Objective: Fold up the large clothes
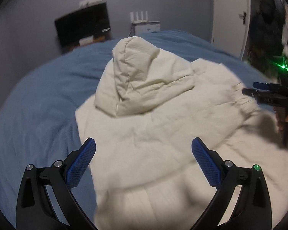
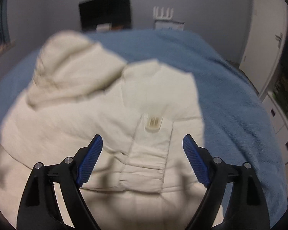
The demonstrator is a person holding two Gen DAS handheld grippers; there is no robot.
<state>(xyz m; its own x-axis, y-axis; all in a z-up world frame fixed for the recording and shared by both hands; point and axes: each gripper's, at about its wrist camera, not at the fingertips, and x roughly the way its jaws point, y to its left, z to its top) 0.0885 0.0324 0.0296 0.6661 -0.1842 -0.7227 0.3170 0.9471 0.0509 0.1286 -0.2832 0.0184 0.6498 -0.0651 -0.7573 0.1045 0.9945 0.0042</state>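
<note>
Cream hooded jacket spread on blue bed, hood bunched at far end, sleeve folded over body. Left claw released, jaws wide, nothing between, above jacket's left edge. Right claw released, above sleeve cuff. Bare blue cover both sides, open room. Beyond bed: dark monitor, white router, white door.

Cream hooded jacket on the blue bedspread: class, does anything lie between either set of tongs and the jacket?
Nothing visible does. The left tongs and right tongs hang open and empty directly over the jacket, with no other item lying on it or on the blue bedspread around it.
</note>
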